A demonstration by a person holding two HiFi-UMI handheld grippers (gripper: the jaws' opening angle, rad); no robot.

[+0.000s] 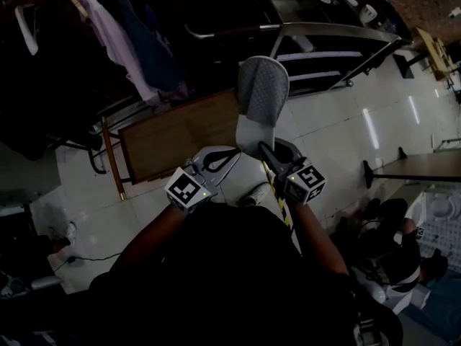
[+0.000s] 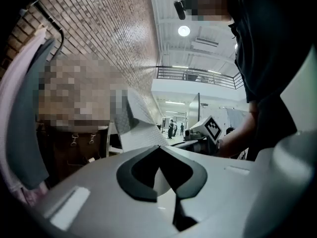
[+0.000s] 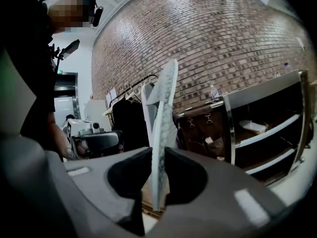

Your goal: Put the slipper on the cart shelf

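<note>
The right tool [image 3: 158,152] is clenched on the slipper [image 3: 166,98]. Its jaws pinch one end of the grey sole, and the rest of the slipper stands free above them. In the right gripper view the sole sits edge-on between the jaws, so the slipper is held on its side, not flat. The left tool [image 2: 158,148] is shut with nothing in it, and it hangs just beside the right one at the person's front.

From the head view, the slipper [image 1: 263,92] is off the floor with its long axis running straight ahead, away from the person. Its free end reaches toward the cart [image 1: 324,29]. The cart's shelves lie ahead and to the right of that end, near it but apart. In the right gripper view the shelf [image 3: 270,128] likewise sits to the right of the slipper.

The right hand carries the slipper and is on the cart's side, so the placing most likely falls to it. That probably means carrying the slipper forward and right, then rolling the sole flat over a shelf before letting go.
</note>
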